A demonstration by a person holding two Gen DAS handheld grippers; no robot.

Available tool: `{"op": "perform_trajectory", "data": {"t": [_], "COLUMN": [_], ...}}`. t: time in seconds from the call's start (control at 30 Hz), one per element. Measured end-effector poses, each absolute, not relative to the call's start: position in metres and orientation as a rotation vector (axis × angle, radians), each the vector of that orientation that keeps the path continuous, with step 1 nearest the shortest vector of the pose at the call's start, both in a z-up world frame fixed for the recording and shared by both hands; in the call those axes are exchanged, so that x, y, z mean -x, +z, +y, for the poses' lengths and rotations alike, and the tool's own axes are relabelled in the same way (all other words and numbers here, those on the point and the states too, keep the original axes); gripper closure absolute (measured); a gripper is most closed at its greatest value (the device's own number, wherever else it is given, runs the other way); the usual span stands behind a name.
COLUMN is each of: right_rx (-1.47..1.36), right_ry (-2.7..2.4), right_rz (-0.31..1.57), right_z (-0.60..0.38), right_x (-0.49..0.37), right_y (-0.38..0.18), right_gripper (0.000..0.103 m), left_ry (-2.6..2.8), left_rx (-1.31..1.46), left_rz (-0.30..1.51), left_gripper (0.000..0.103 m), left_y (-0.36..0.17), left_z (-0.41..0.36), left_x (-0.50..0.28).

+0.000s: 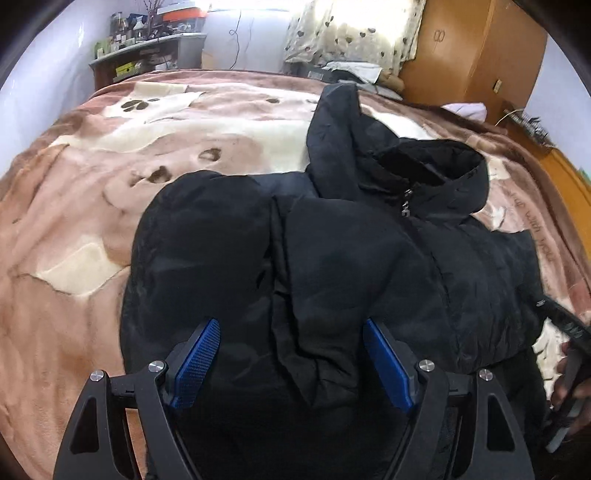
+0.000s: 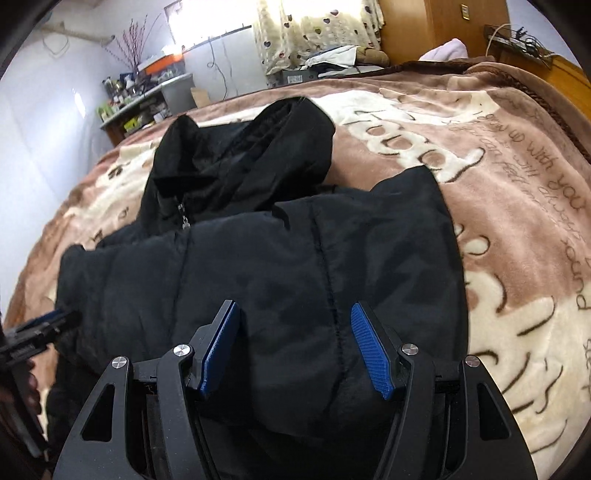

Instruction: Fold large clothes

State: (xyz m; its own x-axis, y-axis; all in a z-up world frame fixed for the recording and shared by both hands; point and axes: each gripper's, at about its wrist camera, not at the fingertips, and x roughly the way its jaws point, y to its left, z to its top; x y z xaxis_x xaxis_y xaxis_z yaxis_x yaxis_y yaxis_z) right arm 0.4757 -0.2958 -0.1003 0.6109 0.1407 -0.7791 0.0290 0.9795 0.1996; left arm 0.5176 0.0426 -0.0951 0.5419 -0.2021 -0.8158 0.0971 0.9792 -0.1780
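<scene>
While the black padded hooded jacket (image 1: pixel 369 258) lies spread on the plush brown-and-cream blanket (image 1: pixel 74 229) that covers the bed, the left wrist view looks down along the left gripper (image 1: pixel 291 332), whose blue ribbed pads (image 1: pixel 197 362) stand wide apart with nothing clamped between them. A raised fold of the jacket's dark fabric sits in the gap below, and neither pad presses on it. The hood (image 1: pixel 432 173) lies towards the far right, its metal zipper pull (image 1: pixel 406 203) showing at the collar, and one sleeve (image 1: pixel 336 122) stretches away towards the head of the bed. At the right edge a hand (image 1: pixel 570 376) grips the black body of the other tool. Beyond the bed stand a cluttered grey shelf (image 1: pixel 147 55), a heart-print curtain (image 1: pixel 351 33) and an orange wooden cabinet (image 1: pixel 472 51).

In the right wrist view, the right gripper (image 2: pixel 295 332) hangs over the jacket's (image 2: pixel 258 277) quilted body, its blue pads (image 2: pixel 373 354) parted and holding nothing; a stitched seam runs between them. The hood (image 2: pixel 251 155) lies crumpled at the far side, with the zipper (image 2: pixel 183 214) at its left. The blanket (image 2: pixel 498 192) shows cream lettering on the right. At the left edge the left gripper's blurred tip (image 2: pixel 48 321) sits beside the jacket's border, and whether it touches the cloth cannot be told.
</scene>
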Motion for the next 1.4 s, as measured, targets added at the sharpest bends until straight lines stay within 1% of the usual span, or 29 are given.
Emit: {"op": "perform_trajectory", "data": {"t": [0.07,0.1,0.17,0.23,0.33,0.43,0.53,0.63,0.73,0.8,0.83,0.9,1.03,1.13,1.2,1.27,1.33,1.4], "right_rx": [-0.187,-0.183,-0.173,-0.182,-0.168,-0.082,-0.083,-0.086,-0.097,-0.109,-0.119,-0.127,-0.033,-0.120,-0.188,-0.239,-0.252,-0.253], "right_ry": [0.037,0.033,0.028,0.025,0.019,-0.033,-0.085,-0.109,-0.116,-0.098,-0.096,-0.090,-0.079,-0.068,-0.069,-0.052,-0.026,-0.010], "right_rz": [0.931,0.931,0.924,0.906,0.901,0.866,0.870,0.889,0.940,0.947,0.946,0.958,0.945,0.991,0.983,0.927,0.896,0.882], "right_z": [-0.294,-0.293,-0.292,-0.294,-0.295,-0.295,-0.307,-0.319,-0.326,-0.328,-0.329,-0.328,-0.320,-0.332,-0.342,-0.353,-0.361,-0.369], "right_x": [-0.478,-0.478,-0.476,-0.473,-0.470,-0.466,-0.465,-0.465,-0.468,-0.470,-0.471,-0.475,-0.477,-0.478,-0.468,-0.442,-0.415,-0.381], "right_y": [-0.109,-0.109,-0.105,-0.099,-0.089,-0.075,-0.073,-0.081,-0.101,-0.111,-0.115,-0.122,-0.130,-0.132,-0.121,-0.100,-0.086,-0.073], "right_gripper": [0.040,0.040,0.040,0.040,0.039,0.039,0.038,0.036,0.034,0.029,0.028,0.028,0.026,0.025,0.025,0.025,0.025,0.025], "left_ry": [-0.201,-0.209,-0.233,-0.236,-0.231,-0.214,-0.209,-0.173,-0.167,-0.150,-0.146,-0.136,-0.132,-0.148,-0.157,-0.168,-0.158,-0.182], "left_rx": [0.135,0.146,0.155,0.141,0.111,0.111,0.086,0.036,0.033,0.045,0.029,-0.004,0.014,0.022,0.072,0.093,0.079,0.089], "left_rz": [0.978,0.981,0.998,1.006,0.986,0.989,0.973,0.934,0.943,0.971,0.979,0.980,0.988,1.008,1.011,0.998,0.963,0.975], "left_gripper": [0.023,0.026,0.048,0.059,0.061,0.080,0.089,0.092,0.092,0.092,0.090,0.090,0.089,0.085,0.076,0.051,0.037,0.036], "left_y": [-0.096,-0.097,-0.099,-0.097,-0.093,-0.090,-0.085,-0.079,-0.085,-0.098,-0.105,-0.113,-0.116,-0.114,-0.103,-0.092,-0.078,-0.071], "left_z": [0.043,0.042,0.039,0.034,0.029,0.032,0.033,0.032,0.035,0.038,0.037,0.033,0.034,0.039,0.051,0.063,0.079,0.096], "left_x": [-0.519,-0.520,-0.523,-0.524,-0.521,-0.523,-0.521,-0.517,-0.519,-0.523,-0.524,-0.524,-0.525,-0.524,-0.513,-0.495,-0.467,-0.437]}}
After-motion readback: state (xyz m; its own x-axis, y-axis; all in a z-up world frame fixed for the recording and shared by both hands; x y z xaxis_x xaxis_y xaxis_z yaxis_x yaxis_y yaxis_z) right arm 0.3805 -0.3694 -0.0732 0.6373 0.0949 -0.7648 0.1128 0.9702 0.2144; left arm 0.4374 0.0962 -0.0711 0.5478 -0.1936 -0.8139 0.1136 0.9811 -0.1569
